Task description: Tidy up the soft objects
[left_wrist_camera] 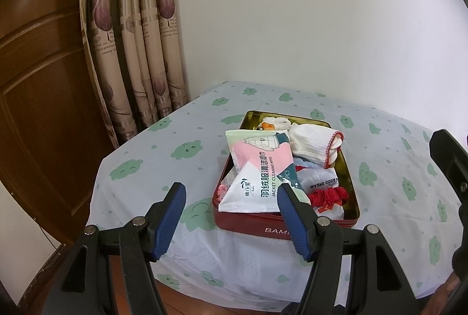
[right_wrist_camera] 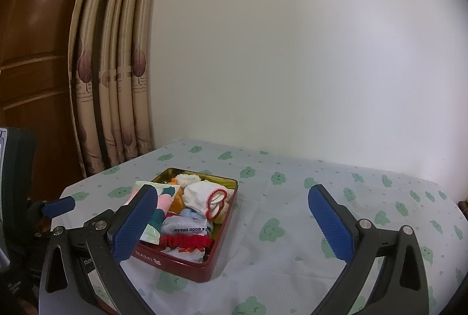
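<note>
Wipes packet (left_wrist_camera: 260, 169) lies ahead of the spread, empty left hand-held gripper (left_wrist_camera: 231, 215), long axis pointing away; right hand-held gripper (right_wrist_camera: 234, 224), also spread, is farther.

Tablecloth (right_wrist_camera: 336, 183) lies bare around the tin (right_wrist_camera: 222, 239); curtain (right_wrist_camera: 117, 81) crowds the far-left corner.

Both wrist cameras look forward and slightly down over the table (left_wrist_camera: 163, 139), the left one nearer to the red tin (left_wrist_camera: 251, 223), the right one seeing it at ten o'clock (right_wrist_camera: 187, 271).
</note>
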A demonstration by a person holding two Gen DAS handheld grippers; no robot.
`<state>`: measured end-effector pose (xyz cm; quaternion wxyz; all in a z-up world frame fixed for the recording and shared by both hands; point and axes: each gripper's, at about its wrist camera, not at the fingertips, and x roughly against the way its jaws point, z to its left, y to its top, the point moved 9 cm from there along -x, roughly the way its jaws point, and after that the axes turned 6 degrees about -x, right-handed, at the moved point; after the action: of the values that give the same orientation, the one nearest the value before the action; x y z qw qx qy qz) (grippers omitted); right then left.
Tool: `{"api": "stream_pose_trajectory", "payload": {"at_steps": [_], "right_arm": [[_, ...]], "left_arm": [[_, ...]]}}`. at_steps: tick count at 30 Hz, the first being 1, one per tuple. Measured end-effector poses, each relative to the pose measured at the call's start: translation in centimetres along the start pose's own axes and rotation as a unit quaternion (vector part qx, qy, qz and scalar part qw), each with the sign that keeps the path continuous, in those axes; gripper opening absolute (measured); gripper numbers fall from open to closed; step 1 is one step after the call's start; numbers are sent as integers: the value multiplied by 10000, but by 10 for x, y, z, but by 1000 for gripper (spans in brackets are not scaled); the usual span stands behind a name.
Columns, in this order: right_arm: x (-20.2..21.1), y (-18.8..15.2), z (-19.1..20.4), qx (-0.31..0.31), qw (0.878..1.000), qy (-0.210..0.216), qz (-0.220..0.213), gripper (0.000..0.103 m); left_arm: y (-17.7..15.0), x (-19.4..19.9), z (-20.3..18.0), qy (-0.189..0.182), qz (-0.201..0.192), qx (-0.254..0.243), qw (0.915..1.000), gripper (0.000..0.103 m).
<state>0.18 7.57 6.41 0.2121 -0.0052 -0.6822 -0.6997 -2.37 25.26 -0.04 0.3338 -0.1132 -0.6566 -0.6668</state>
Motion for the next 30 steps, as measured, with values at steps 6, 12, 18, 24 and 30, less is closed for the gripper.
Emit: {"api": "stream_pose_trajectory", "payload": {"at_steps": [6,12,18,24,30], "right_arm": [[1,0,0,-9,10000,5,5,102],[1,-1,1,24,10000,4,3,102],[2,0,1,9,10000,-4,-14,102],[0,-1,2,-18,10000,-4,21,102],[0,0,1,-30,10000,-7,16,102]], "left_arm": [[0,2,0,-20,-39,20,10000,67],[1,3,1,1,-79,58,10000,67],[1,2,3,-12,-53,118,9999,67],[0,4,4,-13,-68,126,9999,67],[1,5,6,3,-74,130,9999,67]]}}
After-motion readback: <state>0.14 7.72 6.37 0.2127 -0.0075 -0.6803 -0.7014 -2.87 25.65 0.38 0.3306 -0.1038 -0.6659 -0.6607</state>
